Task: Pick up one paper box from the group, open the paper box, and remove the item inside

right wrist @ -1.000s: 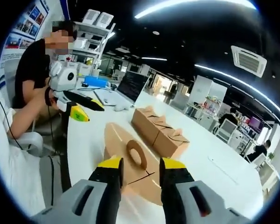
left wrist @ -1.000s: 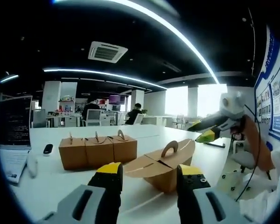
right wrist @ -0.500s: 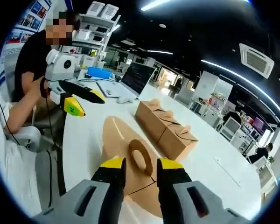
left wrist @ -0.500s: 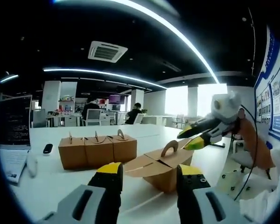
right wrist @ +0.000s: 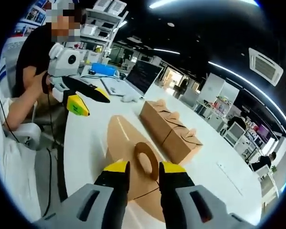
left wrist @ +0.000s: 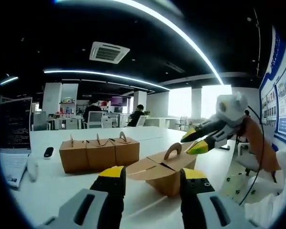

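While flaps spread, box handle (right wrist: 146, 160) sits between right gripper (right wrist: 142, 168) fingertips.

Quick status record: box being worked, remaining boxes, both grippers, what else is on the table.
working box: paper box standing apart from the group, flaps spread wide, loop handle upright
item inside: cannot tell
remaining boxes: row of three closed boxes side by side
left gripper: jaws open, short of the working box
right gripper: jaws either side of the loop handle; grip cannot tell
table: white; laptop at its far end
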`<state>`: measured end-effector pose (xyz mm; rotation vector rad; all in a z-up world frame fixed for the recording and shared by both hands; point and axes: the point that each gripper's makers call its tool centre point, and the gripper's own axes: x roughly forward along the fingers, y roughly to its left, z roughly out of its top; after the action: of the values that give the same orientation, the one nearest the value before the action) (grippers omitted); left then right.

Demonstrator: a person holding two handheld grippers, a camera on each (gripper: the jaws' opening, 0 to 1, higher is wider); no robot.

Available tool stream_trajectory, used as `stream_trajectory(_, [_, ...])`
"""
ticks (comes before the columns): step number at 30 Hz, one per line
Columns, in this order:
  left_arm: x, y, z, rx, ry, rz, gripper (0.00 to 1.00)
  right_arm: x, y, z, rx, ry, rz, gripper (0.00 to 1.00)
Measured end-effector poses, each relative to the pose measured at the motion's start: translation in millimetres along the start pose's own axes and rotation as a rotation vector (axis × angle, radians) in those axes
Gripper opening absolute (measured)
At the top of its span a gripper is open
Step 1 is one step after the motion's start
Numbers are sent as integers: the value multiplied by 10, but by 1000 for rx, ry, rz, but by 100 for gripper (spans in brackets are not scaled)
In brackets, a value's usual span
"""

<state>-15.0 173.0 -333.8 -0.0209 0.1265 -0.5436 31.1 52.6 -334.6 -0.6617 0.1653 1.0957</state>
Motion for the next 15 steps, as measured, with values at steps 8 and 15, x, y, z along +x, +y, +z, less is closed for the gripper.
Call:
stream_trajectory(8, [2,10,1,0,-1,1,47,19,27,-37,-4,14,13,26])
stream_trajectory(15, [8,1,-8,1,2,-2,46,-6,84,-40,-16,21,24,26])
